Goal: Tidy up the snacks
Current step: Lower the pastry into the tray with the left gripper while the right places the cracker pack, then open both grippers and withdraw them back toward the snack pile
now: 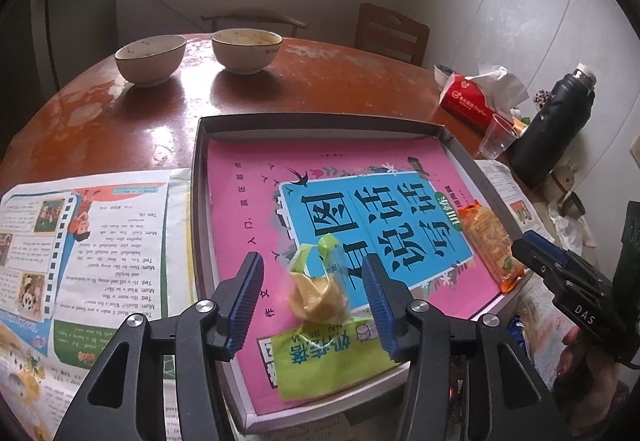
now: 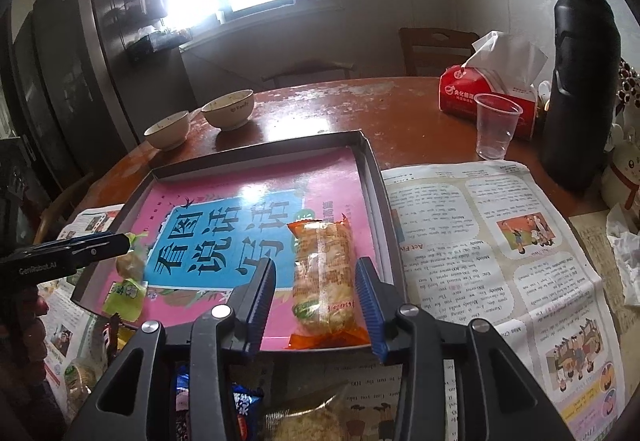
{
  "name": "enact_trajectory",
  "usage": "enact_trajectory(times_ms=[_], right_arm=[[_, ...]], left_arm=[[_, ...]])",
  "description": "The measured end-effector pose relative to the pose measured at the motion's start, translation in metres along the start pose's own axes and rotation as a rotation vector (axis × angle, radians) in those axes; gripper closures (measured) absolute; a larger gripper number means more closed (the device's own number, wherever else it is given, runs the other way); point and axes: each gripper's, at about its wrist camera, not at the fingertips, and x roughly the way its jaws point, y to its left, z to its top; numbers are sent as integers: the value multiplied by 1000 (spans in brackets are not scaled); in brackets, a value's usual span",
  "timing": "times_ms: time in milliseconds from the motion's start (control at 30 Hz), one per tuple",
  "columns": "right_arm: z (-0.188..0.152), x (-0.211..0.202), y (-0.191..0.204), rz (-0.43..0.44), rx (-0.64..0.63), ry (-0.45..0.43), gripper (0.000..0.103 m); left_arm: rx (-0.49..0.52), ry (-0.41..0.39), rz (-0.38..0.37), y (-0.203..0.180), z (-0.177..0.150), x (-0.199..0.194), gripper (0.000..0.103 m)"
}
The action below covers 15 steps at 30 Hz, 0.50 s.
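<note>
Left gripper point(image 1: 314, 305): jaws wide apart, straddling the green-wrapped snack point(image 1: 320, 315) without touching it; nothing held.
Right gripper point(image 2: 316, 305): jaws wide apart on either side of the orange-wrapped snack point(image 2: 325, 283); no contact visible, nothing held.
Green-wrapped snack position: inside the shallow box point(image 1: 320, 123), on the pink book cover point(image 1: 256, 209), near the box's near-left corner; the flat green end of the wrapper reaches toward the near rim.
Orange-wrapped snack position: inside the same box, lying lengthwise along the right wall, its near end at the near rim.
Step in hand (judgement): both snacks appear placed; the next action is probably to back off and fetch from the loose packets point(image 2: 240, 407) below the near rim.
Technique: withdraw each gripper straight back and upward with jaws kept wide, so the ribbed pads do not drag the crinkled wrappers off the glossy cover.
Edges: the box walls are low but raised; lift above the near rim before moving sideways.
Open room: the centre and far half of the box are free for further snacks.
Obstacles: plastic cup point(image 2: 496, 129), tissue pack point(image 2: 472, 97) and black flask point(image 2: 580, 81) stand toward the table's right edge; two bowls point(image 1: 192, 53) stand at the far side, well apart from the box.
</note>
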Motion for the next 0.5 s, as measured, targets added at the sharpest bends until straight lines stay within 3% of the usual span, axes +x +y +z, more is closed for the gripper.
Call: enact_trajectory(times_ms=[500], right_arm=[[-7, -28, 6, 39, 2, -40, 57]], left_arm=[[27, -22, -19, -6, -13, -34, 31]])
